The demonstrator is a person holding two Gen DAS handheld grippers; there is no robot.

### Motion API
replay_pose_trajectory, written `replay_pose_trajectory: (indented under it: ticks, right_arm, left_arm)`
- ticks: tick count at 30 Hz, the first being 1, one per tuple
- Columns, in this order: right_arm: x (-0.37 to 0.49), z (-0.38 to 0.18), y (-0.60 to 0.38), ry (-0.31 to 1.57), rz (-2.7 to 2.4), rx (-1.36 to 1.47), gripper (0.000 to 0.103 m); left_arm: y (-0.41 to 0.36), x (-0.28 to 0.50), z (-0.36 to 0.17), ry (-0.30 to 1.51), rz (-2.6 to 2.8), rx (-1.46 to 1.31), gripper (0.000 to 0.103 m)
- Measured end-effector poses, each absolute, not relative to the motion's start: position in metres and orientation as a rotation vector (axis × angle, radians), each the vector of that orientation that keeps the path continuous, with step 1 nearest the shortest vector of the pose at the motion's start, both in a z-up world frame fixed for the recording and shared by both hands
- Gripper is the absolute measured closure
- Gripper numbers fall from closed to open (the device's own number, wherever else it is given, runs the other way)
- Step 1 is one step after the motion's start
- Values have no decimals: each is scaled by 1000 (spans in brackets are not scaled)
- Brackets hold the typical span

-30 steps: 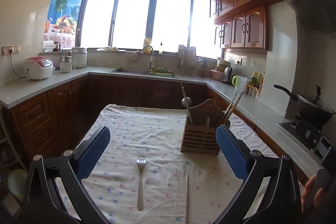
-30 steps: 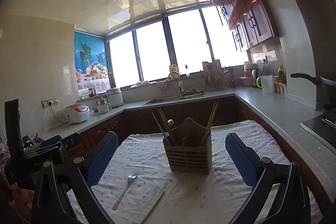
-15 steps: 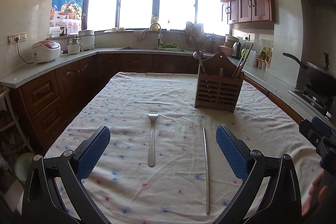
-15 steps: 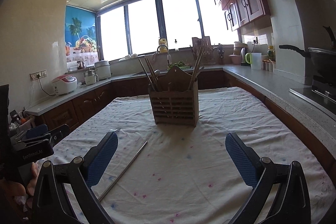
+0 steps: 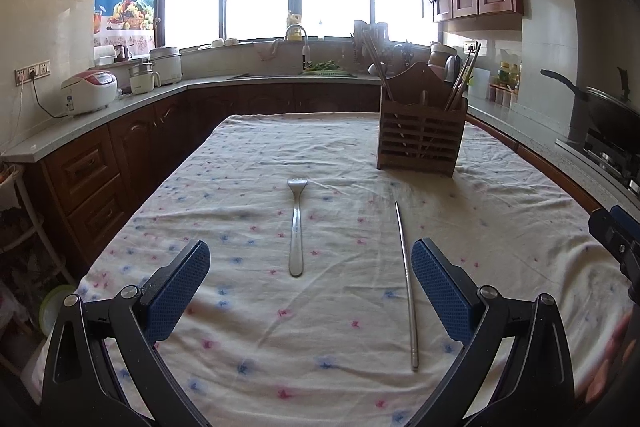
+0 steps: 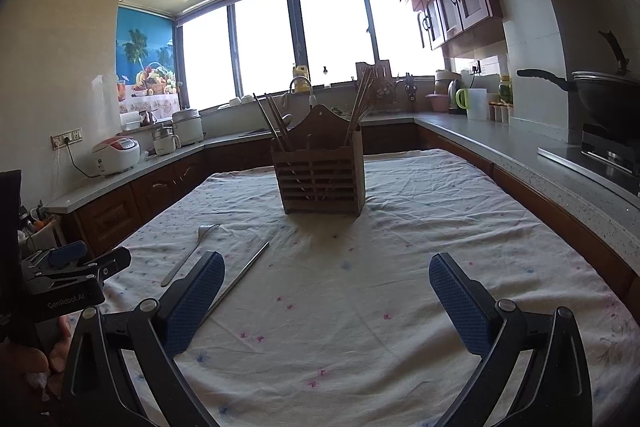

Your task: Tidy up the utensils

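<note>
On the table (image 5: 520, 187), short of the wooden utensil holder (image 5: 421, 143), lie a fork (image 5: 296, 227) and 1 metal chopstick (image 5: 406, 279); we hold both grippers spread, left gripper (image 5: 310, 287) nearest the fork, right gripper (image 6: 326, 301) empty; picking up comes next.

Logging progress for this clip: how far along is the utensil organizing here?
Done: chopsticks and a spoon already stand in the wooden holder. In hand: nothing; the left tool and right tool are both open and empty. Left: the fork and the metal chopstick lie on the tablecloth.
</note>
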State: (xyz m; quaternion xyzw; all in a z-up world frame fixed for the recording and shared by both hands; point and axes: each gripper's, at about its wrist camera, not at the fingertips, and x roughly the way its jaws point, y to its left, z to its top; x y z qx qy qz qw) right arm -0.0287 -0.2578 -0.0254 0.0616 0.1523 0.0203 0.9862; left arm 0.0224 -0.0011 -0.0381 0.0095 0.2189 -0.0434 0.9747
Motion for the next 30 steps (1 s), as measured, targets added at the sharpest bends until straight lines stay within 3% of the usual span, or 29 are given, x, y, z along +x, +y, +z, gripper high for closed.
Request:
replay_pose_trajectory:
  ticks: [30]
  right_arm:
    - [-37,-33,-265,294,65,124,0]
  left_arm:
    - [-11,6,-36,408,-86,63,0]
